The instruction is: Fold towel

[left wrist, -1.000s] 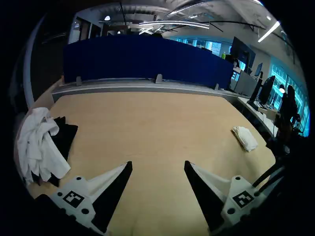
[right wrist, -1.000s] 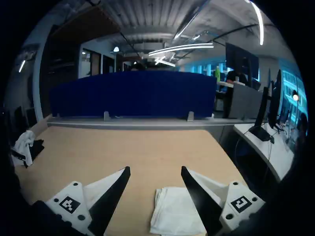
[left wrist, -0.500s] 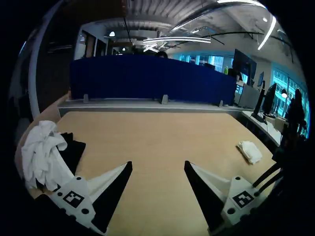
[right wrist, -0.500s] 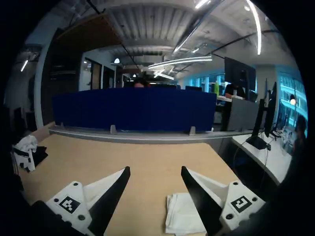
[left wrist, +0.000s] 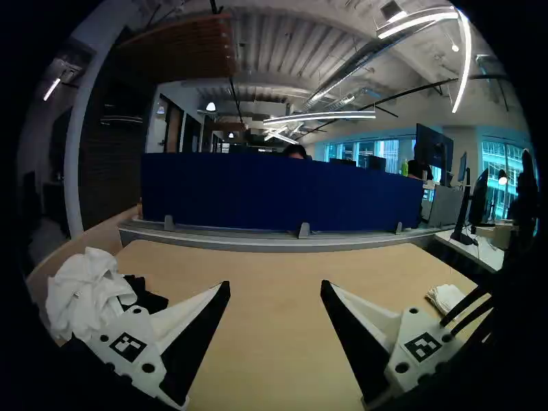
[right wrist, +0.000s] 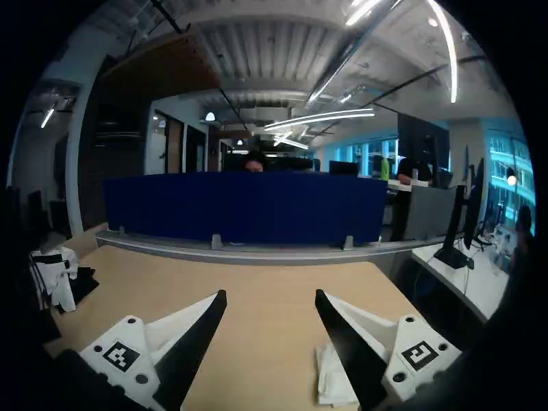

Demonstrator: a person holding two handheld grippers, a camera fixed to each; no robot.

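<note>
Here left gripper [left wrist: 275, 293] and right gripper [right wrist: 269, 300] point level over the table [left wrist: 274, 264]; fingers [left wrist: 198, 322] wide, empty.

Matt pale wood-look table [left wrist: 274, 294], soft white cloth towel [left wrist: 444, 296], seemingly fabric blue divider [left wrist: 274, 192]

Tabletop [left wrist: 274, 308]: light tan wood grain. Towel [left wrist: 444, 296]: white. Cloth pile [left wrist: 82, 294]: white, beside black cloth [left wrist: 147, 299]. Divider panel [left wrist: 274, 198]: dark blue, grey rail [left wrist: 274, 238]. Fingers [left wrist: 202, 322]: black faces, white bodies. Markers [left wrist: 128, 346]: black-and-white squares.
</note>
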